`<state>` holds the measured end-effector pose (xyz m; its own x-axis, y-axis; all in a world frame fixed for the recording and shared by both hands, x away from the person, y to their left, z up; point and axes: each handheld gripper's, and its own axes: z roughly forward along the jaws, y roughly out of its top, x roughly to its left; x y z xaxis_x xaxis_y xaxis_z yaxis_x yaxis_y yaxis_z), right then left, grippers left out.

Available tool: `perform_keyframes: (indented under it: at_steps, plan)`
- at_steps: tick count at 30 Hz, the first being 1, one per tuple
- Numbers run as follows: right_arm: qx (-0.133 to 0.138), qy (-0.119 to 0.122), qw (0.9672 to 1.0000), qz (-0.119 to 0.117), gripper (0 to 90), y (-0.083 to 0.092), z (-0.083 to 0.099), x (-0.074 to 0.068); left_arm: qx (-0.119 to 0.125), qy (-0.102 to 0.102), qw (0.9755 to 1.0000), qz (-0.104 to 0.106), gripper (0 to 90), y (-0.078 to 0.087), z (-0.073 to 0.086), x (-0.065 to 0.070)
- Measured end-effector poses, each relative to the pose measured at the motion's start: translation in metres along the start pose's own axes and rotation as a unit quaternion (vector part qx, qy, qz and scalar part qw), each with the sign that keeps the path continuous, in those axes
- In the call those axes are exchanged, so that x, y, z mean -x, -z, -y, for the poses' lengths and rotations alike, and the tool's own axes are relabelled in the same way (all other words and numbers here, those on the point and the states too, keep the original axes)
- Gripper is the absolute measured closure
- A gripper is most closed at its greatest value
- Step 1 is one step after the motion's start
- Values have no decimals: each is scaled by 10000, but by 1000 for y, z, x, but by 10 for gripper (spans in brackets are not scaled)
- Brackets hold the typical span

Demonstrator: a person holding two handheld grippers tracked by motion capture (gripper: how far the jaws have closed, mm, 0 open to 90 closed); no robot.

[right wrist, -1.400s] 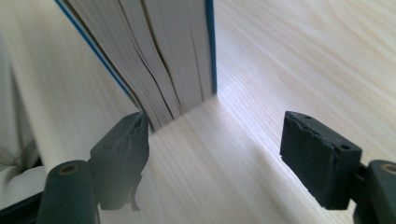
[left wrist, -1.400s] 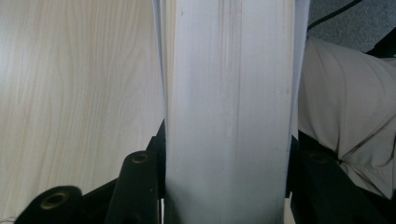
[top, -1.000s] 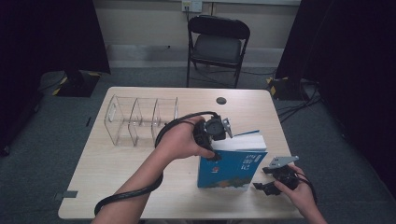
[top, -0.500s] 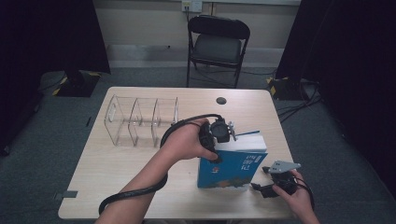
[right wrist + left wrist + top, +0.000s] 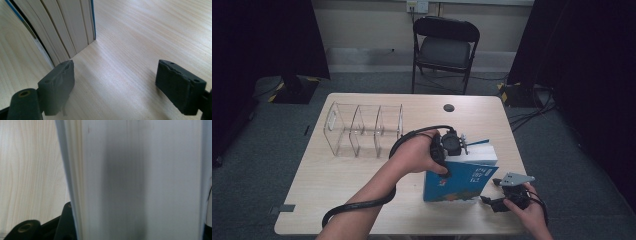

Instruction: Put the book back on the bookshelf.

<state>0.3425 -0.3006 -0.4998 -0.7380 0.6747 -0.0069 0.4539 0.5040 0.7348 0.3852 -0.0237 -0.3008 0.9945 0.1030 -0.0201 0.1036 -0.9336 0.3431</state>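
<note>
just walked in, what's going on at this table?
A person works two handheld grippers on a wooden table. The left gripper is clamped on the top edge of a blue book, holding it upright on the table. The right gripper sits just right of the book, jaws open with nothing between them. A clear divided organizer stands to the left, apart from the book.

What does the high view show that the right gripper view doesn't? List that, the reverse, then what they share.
High view: the clear rack, the folding chair, and the left tool clamped on the top of the upright book. Right gripper view: the right tool close up, its jaws just opened with bare wood between them, beside the page edges. Shared: the book and the table.
</note>
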Motion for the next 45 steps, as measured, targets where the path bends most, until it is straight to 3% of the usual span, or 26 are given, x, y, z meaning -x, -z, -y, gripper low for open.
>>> perform_keyframes:
  at_steps: [6, 8, 9, 15, 22, 29, 32, 40, 41, 42, 45]
  plan:
    - [1, 2, 10000, 3, 150, 0, 0, 0, -23, 153, 9999, -4, 524, -1, 0, 0]
    - [2, 7, 10000, 4, 150, 0, 0, 0, -44, 140, 9999, 0, 575, -1, 0, 2]
    - [0, 2, 10000, 3, 150, 0, 0, 0, 1, 247, 9997, -10, 586, -1, 0, 3]
    - [2, 6, 10000, 0, 150, 0, 0, 0, -99, 277, 9996, -44, 608, 1, -1, 10]
    - [-4, 8, 10000, 0, 150, 0, 0, 0, 19, 408, 9989, -237, 616, 2, 3, 17]
    - [-6, 7, 10000, -8, 150, 0, 0, 0, -113, 609, 9980, -122, 618, 10, 9, 15]
    - [-6, 7, 10000, -8, 150, 0, 0, 0, -57, 817, 9966, -117, 618, 14, 15, 14]
    - [-9, 3, 10000, -14, 150, 0, 0, 0, -139, 1075, 9938, -251, 618, 27, 32, 4]
    - [-11, 2, 10000, -15, 150, 0, 0, 0, -148, 1195, 9924, -252, 618, 29, 35, 4]
    - [-10, 2, 10000, -16, 150, 0, 0, 0, -154, 1145, 9929, -289, 618, 31, 37, 2]
    - [-9, 3, 10000, -17, 150, 0, 0, 0, -132, 1334, 9905, -306, 618, 35, 44, -2]
